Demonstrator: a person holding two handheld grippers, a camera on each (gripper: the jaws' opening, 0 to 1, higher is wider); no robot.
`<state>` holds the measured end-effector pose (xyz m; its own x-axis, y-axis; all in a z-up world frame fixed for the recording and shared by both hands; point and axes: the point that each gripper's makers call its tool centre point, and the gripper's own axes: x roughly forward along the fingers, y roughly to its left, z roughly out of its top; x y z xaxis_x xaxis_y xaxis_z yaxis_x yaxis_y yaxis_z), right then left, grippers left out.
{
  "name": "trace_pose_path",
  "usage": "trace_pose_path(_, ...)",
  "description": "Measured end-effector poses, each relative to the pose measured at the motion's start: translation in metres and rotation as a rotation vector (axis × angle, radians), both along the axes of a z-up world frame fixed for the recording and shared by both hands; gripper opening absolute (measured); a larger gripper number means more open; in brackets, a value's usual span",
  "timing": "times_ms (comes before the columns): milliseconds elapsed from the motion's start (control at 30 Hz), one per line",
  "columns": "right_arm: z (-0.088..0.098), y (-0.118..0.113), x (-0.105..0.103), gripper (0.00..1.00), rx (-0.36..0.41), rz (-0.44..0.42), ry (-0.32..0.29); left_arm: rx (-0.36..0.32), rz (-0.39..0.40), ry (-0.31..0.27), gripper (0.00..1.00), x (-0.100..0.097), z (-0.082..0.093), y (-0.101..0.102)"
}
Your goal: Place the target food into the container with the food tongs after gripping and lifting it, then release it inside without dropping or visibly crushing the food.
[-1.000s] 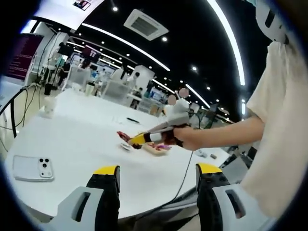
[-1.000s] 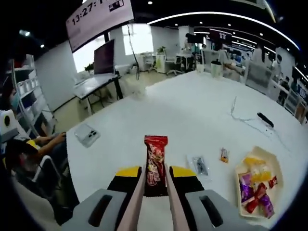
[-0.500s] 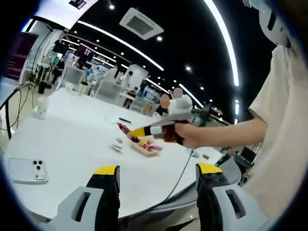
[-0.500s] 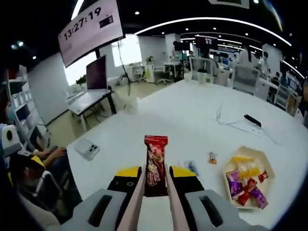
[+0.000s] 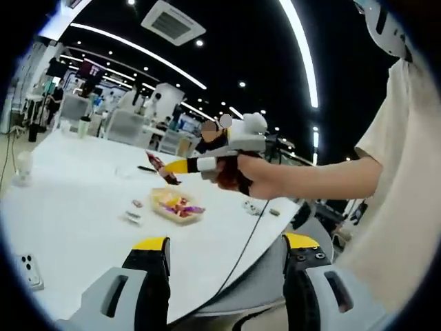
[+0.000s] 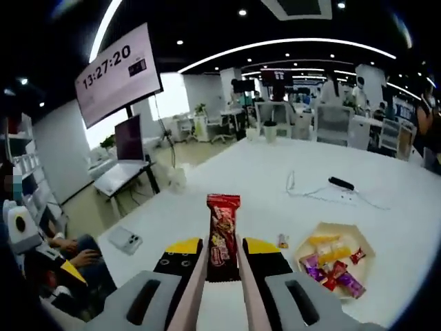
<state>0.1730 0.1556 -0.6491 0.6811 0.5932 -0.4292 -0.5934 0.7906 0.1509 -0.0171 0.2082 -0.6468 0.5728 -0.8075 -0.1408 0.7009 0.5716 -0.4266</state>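
Observation:
In the right gripper view my right gripper [image 6: 222,252] is shut on the food tongs [image 6: 200,276]. Their tips clamp a red snack packet [image 6: 222,231], which stands upright above the white table. The container, a cream hexagonal tray [image 6: 324,228] holding several wrapped sweets, lies on the table to the right of the packet and further off. In the left gripper view a hand holds that right gripper [image 5: 180,165] in the air. There the red packet [image 5: 165,172] hangs just above the far left edge of the tray [image 5: 160,204]. My left gripper [image 5: 225,245] is open with nothing in it.
A small loose snack [image 6: 282,241] lies on the table [image 6: 234,172] left of the tray, and two small packets [image 5: 131,217] show in the left gripper view. A phone [image 6: 124,239] is near the table's left edge. A cable and a black pen [image 6: 342,183] lie further back.
The right gripper has risen and moved toward the tray, with the red packet still held in the tongs. Both views have swung. The left gripper stays open.

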Motion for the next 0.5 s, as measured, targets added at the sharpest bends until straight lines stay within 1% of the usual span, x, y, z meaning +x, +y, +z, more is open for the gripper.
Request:
trace_pose_path(167,0.009,-0.011,0.000,0.22,0.019,-0.013,-0.011,-0.002,-0.025,-0.009,0.65,0.002,0.006,-0.018)
trace_pose_path(267,0.013,-0.018,0.003,0.22,0.044,-0.028,-0.013,0.001,-0.035,-0.015,0.65,0.002,0.010,-0.025)
trace_pose_path(500,0.023,-0.021,0.005,0.22,0.067,-0.027,-0.023,0.020,-0.034,-0.011,0.65,0.000,0.011,-0.028)
